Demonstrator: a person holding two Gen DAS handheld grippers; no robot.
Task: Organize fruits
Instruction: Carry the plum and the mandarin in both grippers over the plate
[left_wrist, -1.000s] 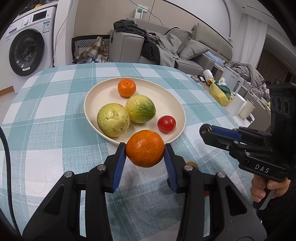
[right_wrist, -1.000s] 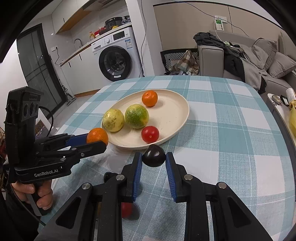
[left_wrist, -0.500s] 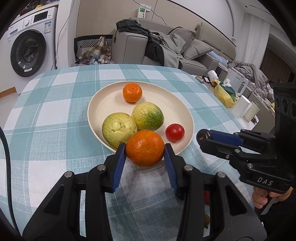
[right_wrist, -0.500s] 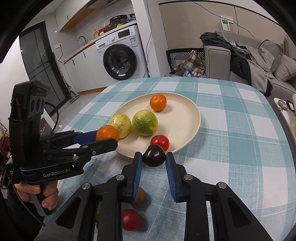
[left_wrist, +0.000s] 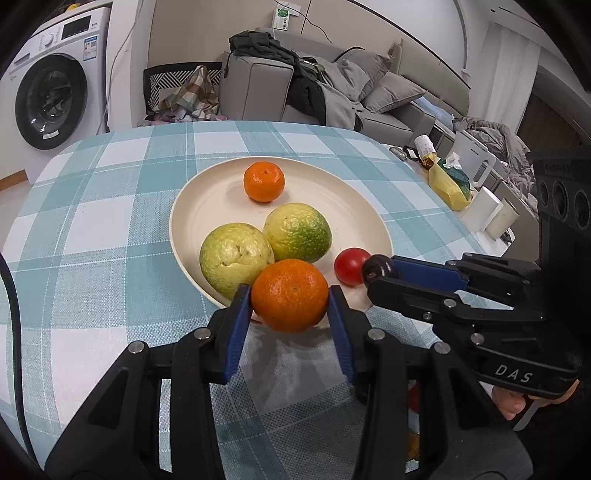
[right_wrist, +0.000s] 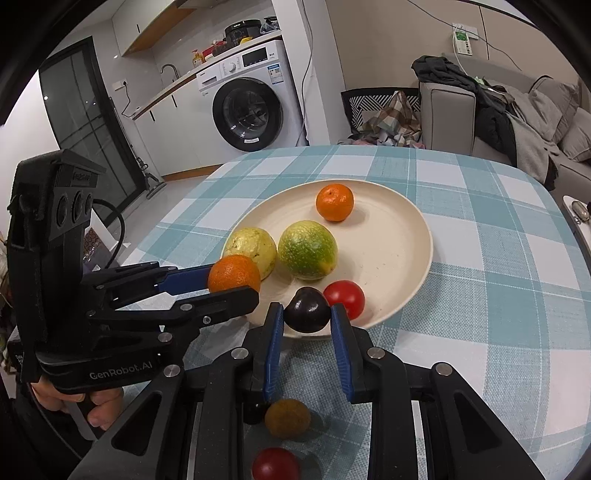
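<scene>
A cream plate (left_wrist: 207, 206) (right_wrist: 406, 236) on the checked tablecloth holds a small orange (left_wrist: 264, 181), two yellow-green fruits (left_wrist: 236, 256) (left_wrist: 298, 232) and a red tomato (left_wrist: 351, 265). My left gripper (left_wrist: 290, 301) is shut on an orange (left_wrist: 290, 294) at the plate's near rim; it also shows in the right wrist view (right_wrist: 233, 274). My right gripper (right_wrist: 307, 314) is shut on a dark plum (right_wrist: 307, 309) over the plate's near edge, beside the tomato (right_wrist: 345, 298).
A small brown fruit (right_wrist: 287, 418) and a red fruit (right_wrist: 275, 463) lie on the cloth under the right gripper. A washing machine (right_wrist: 251, 107) and a sofa (left_wrist: 332, 88) stand beyond the table. Bottles and cups (left_wrist: 484, 210) stand off the right edge.
Both grippers have moved forward toward the plate with their fruits. The orange and the plum now reach the plate's near rim.
</scene>
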